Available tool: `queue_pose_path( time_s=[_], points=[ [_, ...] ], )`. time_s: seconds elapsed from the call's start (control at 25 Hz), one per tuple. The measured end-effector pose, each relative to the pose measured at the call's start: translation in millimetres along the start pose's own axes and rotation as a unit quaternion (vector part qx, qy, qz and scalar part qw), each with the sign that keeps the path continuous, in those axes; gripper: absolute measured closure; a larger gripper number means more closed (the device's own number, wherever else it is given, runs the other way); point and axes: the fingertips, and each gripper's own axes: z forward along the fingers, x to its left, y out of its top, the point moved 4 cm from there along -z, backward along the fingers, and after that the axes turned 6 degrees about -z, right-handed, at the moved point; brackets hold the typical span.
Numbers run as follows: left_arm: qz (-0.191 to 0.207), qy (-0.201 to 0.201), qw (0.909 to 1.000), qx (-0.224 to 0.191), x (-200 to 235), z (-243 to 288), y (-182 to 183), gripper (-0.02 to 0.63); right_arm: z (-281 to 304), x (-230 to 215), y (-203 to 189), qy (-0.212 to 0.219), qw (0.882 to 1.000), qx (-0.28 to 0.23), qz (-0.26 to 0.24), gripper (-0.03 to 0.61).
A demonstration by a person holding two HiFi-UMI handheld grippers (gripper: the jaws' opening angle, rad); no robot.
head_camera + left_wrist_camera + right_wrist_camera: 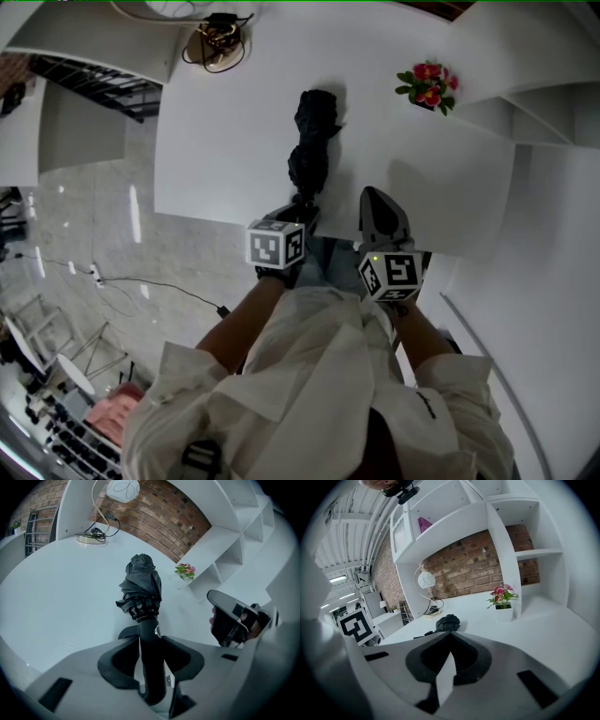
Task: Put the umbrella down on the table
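Folded black umbrella (310, 150) is lying flat on the white table (216, 141), well apart from the flower pot (505, 613) and on the person's side of it, with its handle (151, 663) pointing toward the table's near edge. The left gripper (150, 638) is standing released: its jaws are flanking the handle, with a sliver of table showing beside it, so nothing appears to be pinching. The right gripper (449, 635), nearer the flower pot than the left one, is hovering clenched on nothing. Main hazard, as judged: if the left gripper is drawn back while a pad is rubbing the handle, the umbrella could be dragged to the edge and tipped off. Being round, it could also roll if nudged sideways. A straight lift clear of the handle would likely avoid both. Containers: the flower pot is holding pink and red blooms (502, 594) with green leaves. A shelf compartment (450, 503) high above the flower pot is holding a purple thing (424, 525), not identifiable.
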Motion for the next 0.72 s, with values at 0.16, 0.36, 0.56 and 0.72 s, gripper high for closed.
queue_pose_path(
  time_s=[0.16,0.36,0.56,0.72],
  points=[
    [0.001,0.001,1.0,-0.004,-2.8,-8.8,2.9,0.44,-3.0,0.2,5.0,0.0,1.0,-0.005,-0.003,0.561],
    [0.01,-0.005,0.9996,-0.028,-12.4,-25.9,16.1,0.44,-8.1,0.5,14.4,0.001,1.0,-0.014,-0.006,0.561],
    [0.027,-0.018,0.9978,-0.057,-28.0,-43.4,32.5,0.442,-16.5,1.5,29.3,0.001,1.0,-0.028,-0.012,0.561],
    [0.071,-0.012,0.993,-0.094,-41.9,-63.5,50.7,0.502,-24.1,1.0,48.1,-0.001,0.999,-0.042,-0.02,0.56]
  ],
)
